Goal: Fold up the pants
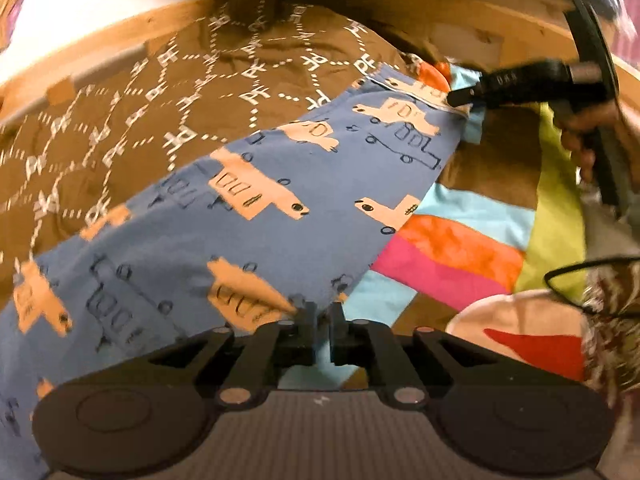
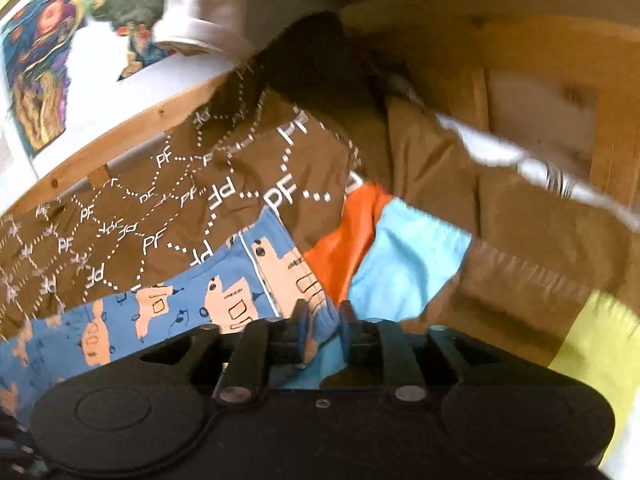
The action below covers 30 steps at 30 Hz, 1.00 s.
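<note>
The pants [image 1: 256, 216] are blue with peach truck prints and lie stretched across a brown patterned bedspread [image 1: 132, 120]. My left gripper [image 1: 322, 314] is shut on the near edge of the pants. My right gripper [image 1: 460, 98] shows in the left wrist view at the far hem, shut on the fabric. In the right wrist view my right gripper [image 2: 322, 320] pinches a fold of the pants [image 2: 168, 304] between its fingers.
A striped cloth of orange, pink, light blue and lime [image 1: 460, 248] lies under and right of the pants. A wooden bed frame [image 1: 420, 8] runs behind. A white garment [image 2: 540, 172] hangs at the right. The person's head with glasses [image 1: 600, 292] is at the right.
</note>
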Tool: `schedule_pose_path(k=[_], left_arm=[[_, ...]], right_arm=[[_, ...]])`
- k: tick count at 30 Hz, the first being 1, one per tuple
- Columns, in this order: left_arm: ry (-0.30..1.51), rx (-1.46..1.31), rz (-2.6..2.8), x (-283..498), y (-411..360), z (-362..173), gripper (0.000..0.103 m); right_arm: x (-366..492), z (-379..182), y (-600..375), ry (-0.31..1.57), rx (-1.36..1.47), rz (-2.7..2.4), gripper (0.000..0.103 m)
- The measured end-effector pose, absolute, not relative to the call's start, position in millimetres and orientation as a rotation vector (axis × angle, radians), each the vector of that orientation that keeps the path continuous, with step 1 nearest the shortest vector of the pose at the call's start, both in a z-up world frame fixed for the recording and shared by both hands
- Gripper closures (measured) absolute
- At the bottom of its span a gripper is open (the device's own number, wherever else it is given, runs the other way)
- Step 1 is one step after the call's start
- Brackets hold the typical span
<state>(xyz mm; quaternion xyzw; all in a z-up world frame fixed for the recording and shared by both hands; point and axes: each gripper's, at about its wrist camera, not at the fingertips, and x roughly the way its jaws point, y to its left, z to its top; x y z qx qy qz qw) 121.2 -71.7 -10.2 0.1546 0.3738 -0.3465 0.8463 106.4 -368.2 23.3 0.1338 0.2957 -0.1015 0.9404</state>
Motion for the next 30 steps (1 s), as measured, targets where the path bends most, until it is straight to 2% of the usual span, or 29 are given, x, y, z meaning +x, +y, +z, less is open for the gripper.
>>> schedule_pose_path(k=[1, 5, 7, 10, 11, 22, 23, 24, 25, 30], left_arm=[[0.793, 0.308, -0.724, 119.0, -65.0, -8.1, 0.095], [0.797, 0.3, -0.595, 110.2, -32.7, -1.9, 0.094], [0.815, 0.283, -0.522, 108.5, -11.8, 0.7, 0.094], [0.822, 0.297, -0.476, 104.8, 12.7, 2.8, 0.073], [0.821, 0.321, -0.467, 103.4, 16.2, 2.1, 0.068], [0.772, 0.57, -0.539, 89.0, 3.2, -9.8, 0.067], [0.776, 0.598, -0.534, 89.3, 1.3, -11.7, 0.069], [0.783, 0.614, -0.528, 90.5, 0.9, -13.7, 0.087], [0.787, 0.62, -0.522, 91.2, 0.8, -14.6, 0.098], [0.753, 0.654, -0.501, 84.6, 2.2, -8.3, 0.102]], right_arm=[[103.6, 25.1, -363.9, 0.582, 0.226, -0.213, 0.066], [97.2, 29.0, -343.5, 0.514, 0.103, -0.157, 0.054], [98.9, 26.5, -331.4, 0.513, 0.068, -0.083, 0.04], [104.3, 20.2, -309.6, 0.533, 0.018, 0.031, 0.031], [106.8, 18.5, -302.7, 0.544, 0.004, 0.061, 0.031], [112.6, 1.2, -265.6, 0.602, -0.082, 0.16, 0.031], [111.5, 0.7, -264.9, 0.607, -0.08, 0.168, 0.031], [111.6, -0.6, -263.1, 0.612, -0.082, 0.175, 0.031], [111.9, -2.0, -261.7, 0.62, -0.088, 0.179, 0.03], [114.7, -9.7, -258.1, 0.658, -0.117, 0.178, 0.03]])
